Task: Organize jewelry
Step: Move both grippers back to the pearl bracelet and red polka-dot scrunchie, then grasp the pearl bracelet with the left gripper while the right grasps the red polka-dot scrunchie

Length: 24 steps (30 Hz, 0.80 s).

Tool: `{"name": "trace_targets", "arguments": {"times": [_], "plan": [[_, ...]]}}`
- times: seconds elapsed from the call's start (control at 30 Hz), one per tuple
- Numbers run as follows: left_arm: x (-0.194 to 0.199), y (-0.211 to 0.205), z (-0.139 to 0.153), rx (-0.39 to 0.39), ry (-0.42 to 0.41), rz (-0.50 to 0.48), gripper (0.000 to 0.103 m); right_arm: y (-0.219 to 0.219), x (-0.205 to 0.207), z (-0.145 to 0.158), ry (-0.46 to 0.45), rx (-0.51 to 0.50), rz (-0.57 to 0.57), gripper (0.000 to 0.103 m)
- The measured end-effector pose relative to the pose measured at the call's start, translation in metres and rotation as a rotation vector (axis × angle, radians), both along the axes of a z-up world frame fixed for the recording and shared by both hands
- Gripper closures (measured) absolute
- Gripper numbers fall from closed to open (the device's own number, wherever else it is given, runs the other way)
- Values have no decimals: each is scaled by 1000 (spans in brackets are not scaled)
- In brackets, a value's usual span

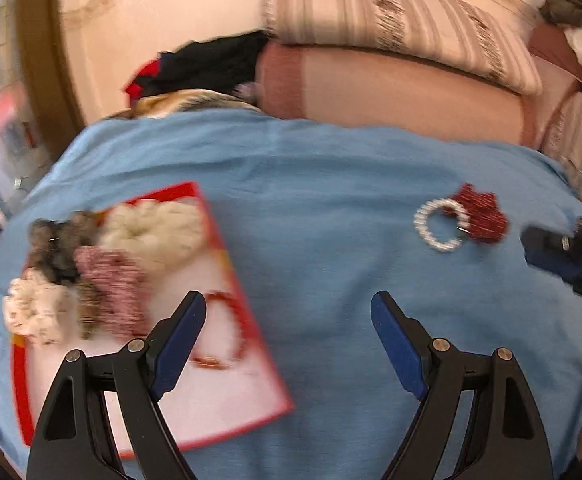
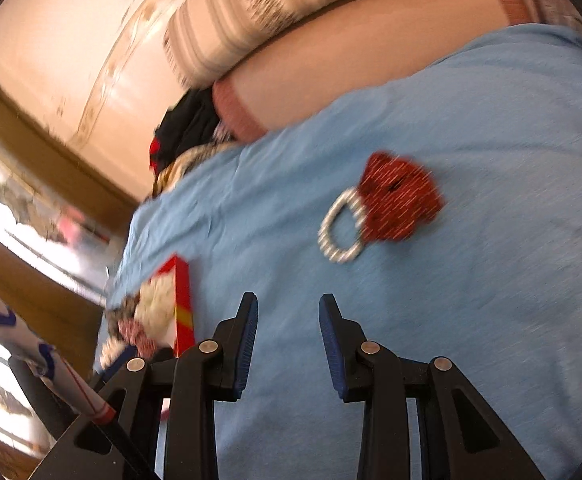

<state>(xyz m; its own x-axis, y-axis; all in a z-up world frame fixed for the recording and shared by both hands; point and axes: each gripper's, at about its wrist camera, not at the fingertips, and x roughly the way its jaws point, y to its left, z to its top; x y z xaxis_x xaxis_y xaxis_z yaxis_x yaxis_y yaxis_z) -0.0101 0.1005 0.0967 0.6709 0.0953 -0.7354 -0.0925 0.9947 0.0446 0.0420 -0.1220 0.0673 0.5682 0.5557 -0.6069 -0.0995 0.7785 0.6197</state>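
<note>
Blue cloth point(image 1: 311, 208) is spread over a bed, with a striped pillow point(image 1: 403, 28) and a pink bolster point(image 1: 391, 96) seen behind it against a cream wall. Every place below is given relative to the cloth.

On its left part, in the left wrist view, a red-edged tray point(image 1: 227, 392) is laid flat. A cream scrunchie point(image 1: 155, 232), a grey one point(image 1: 57, 248), a pink one point(image 1: 111, 284) and a white one point(image 1: 37, 312) are heaped on the tray's far-left part, and a red bracelet point(image 1: 227, 324) lies on its white face.

The left gripper point(image 1: 289, 308) is held over the near middle of the cloth, its fingers point(image 1: 183, 340) spread wide and nothing between them. Its left finger overlaps the tray and the red bracelet in the picture; whether they touch cannot be told.

On the right part of the cloth a pearl bracelet point(image 1: 443, 226) lies touching a red scrunchie point(image 1: 479, 216), partly overlapped with it. Both are well ahead of the left fingers and to their right.

In the right wrist view the right gripper point(image 2: 287, 308) is seen over the cloth with its fingers point(image 2: 247, 340) parted and empty. The pearl bracelet point(image 2: 341, 232) and red scrunchie point(image 2: 401, 204) lie ahead of them, slightly to the right, apart from the tips. The tray's edge point(image 2: 183, 304) is seen to the left of the fingers.

Both views are motion-blurred.
</note>
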Motion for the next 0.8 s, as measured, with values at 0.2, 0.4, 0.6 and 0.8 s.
{"name": "trace_targets", "arguments": {"times": [0.2,0.4,0.6,0.8], "plan": [[43,-46,-10,-86,91,-66,19,-59,2,10,-11,-30,-184,65],[96,-69,-28,-156,170,-69,20,-86,13,-9,72,47,-223,64],[141,-82,-47,-159,227,-54,44,-91,19,-19,111,97,-214,64],[174,-100,-71,-92,234,-68,64,-99,23,-21,117,123,-236,64]]}}
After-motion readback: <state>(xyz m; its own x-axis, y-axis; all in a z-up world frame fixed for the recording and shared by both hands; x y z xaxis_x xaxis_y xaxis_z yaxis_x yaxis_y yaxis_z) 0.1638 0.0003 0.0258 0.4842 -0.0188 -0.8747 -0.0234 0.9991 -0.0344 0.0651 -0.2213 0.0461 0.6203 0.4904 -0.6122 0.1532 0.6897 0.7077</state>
